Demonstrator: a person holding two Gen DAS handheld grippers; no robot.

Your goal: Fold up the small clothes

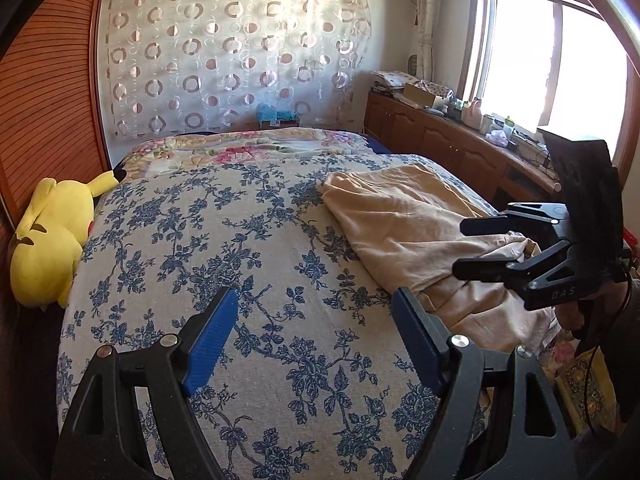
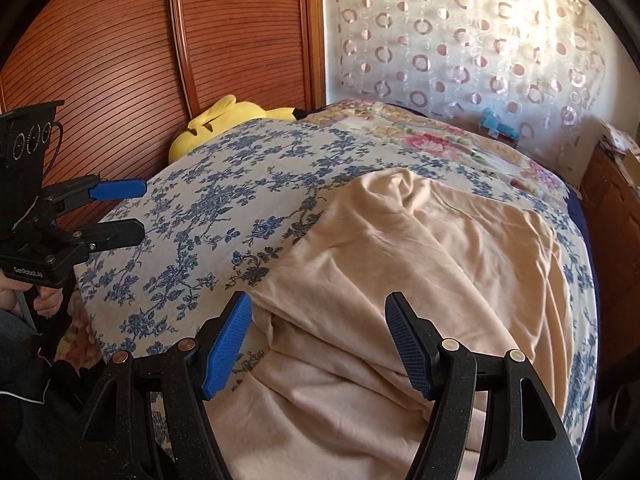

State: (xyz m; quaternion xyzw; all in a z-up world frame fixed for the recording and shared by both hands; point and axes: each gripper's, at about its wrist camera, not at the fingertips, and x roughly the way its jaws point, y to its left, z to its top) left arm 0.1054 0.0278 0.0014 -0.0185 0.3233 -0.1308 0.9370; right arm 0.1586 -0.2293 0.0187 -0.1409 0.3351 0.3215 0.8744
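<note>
Beige garment: soft, plain, rumpled, spread unfolded over the right side of the bed, running from mid-bed down to and over the near edge; a raised fold at its far end, long creases along its length, bunched layers at the near edge. Bedcover: cream with blue floral print; beyond it, toward the far edge, a quilt in pink and yellow flowers. Left gripper: jaws wide apart, blue pads facing each other, holding nothing, poised above bare bedcover just left of the garment's near portion. Right gripper: jaws likewise wide apart, gripping nothing, hovering directly over the garment near the bed's near edge; contact with the cloth cannot be told. Yellow plush toy: lying at the left edge of the bed against the wooden slatted wardrobe. Circle-patterned curtain behind the far edge; wooden cabinet with clutter along the right side, below a bright window.
</note>
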